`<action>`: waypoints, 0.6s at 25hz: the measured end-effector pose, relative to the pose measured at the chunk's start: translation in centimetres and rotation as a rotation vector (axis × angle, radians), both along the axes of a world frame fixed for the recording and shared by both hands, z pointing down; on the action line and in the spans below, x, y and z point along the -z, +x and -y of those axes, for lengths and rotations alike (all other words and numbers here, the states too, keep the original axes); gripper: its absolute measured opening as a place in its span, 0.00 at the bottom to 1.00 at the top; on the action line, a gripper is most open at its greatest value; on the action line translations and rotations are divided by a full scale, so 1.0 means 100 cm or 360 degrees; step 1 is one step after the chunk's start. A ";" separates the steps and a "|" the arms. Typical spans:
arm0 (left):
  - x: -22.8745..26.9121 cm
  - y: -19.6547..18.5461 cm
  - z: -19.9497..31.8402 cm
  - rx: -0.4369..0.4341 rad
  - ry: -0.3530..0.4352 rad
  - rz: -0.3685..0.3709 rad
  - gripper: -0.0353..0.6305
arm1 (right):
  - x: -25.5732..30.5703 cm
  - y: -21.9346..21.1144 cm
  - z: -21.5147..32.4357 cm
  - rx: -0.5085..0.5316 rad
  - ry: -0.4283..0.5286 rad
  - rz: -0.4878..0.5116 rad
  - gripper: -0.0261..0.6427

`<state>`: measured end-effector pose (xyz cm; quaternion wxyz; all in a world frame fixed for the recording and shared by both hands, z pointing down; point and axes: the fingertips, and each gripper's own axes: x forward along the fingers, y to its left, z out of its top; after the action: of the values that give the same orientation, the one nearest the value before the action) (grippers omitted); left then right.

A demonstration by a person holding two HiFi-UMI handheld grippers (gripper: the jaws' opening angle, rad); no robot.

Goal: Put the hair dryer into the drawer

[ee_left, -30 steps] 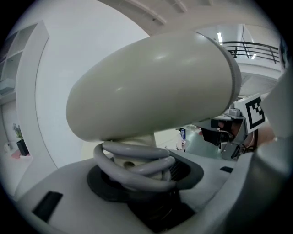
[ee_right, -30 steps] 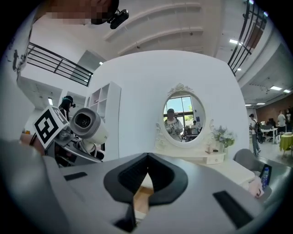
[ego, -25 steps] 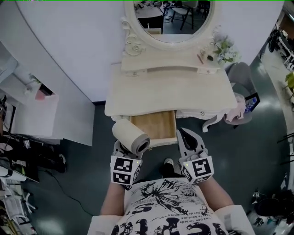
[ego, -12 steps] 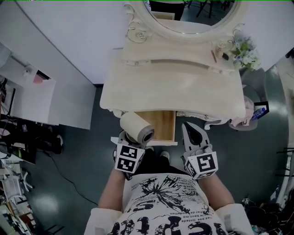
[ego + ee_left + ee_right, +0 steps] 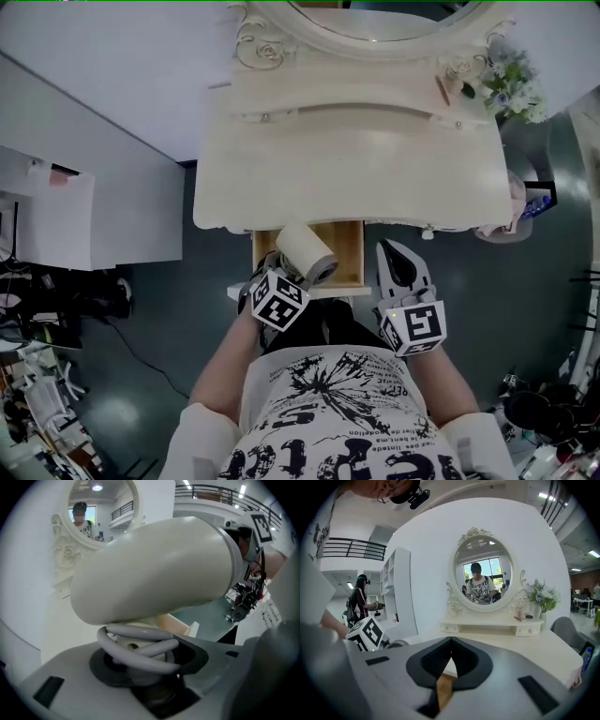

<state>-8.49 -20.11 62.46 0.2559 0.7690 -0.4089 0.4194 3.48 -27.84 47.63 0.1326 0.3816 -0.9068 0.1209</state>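
Judging from where things stand, what could spoil this? (first voice)

The left gripper has its jaws fairly wide, clamped on the hair dryer by its handle, over the coiled cord. It hangs above the left half of the open drawer, at the dressing table's front edge. Gripped on springy loops, the barrel could swivel or slip. Lying slanted, it may also catch the drawer's front edge or left wall. (second voice)

And the other hand? (first voice)

The right gripper is closed on nothing, just beside the drawer's right front corner. (second voice)

Materials? (first voice)

Smooth cream plastic, a fat round barrel with a grey end ring. The cord looks rubbery, the drawer bottom is bare wood, and the table is cream with carved scrolls. (second voice)
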 end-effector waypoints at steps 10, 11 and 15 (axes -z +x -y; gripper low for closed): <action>-0.079 0.016 -0.001 -0.0691 -0.0241 0.0223 0.43 | -0.029 0.006 0.017 -0.0129 -0.0121 -0.0040 0.06; -0.086 0.018 -0.002 -0.0734 -0.0274 0.0227 0.43 | -0.030 0.007 0.018 -0.0134 -0.0127 -0.0046 0.06; -0.113 0.020 -0.008 -0.0822 -0.0434 0.0196 0.43 | -0.038 0.009 0.018 -0.0144 -0.0148 -0.0070 0.06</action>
<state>-6.46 -19.27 73.72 0.2164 0.7793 -0.1544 0.5674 4.43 -29.67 51.47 0.1644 0.4180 -0.8789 0.1603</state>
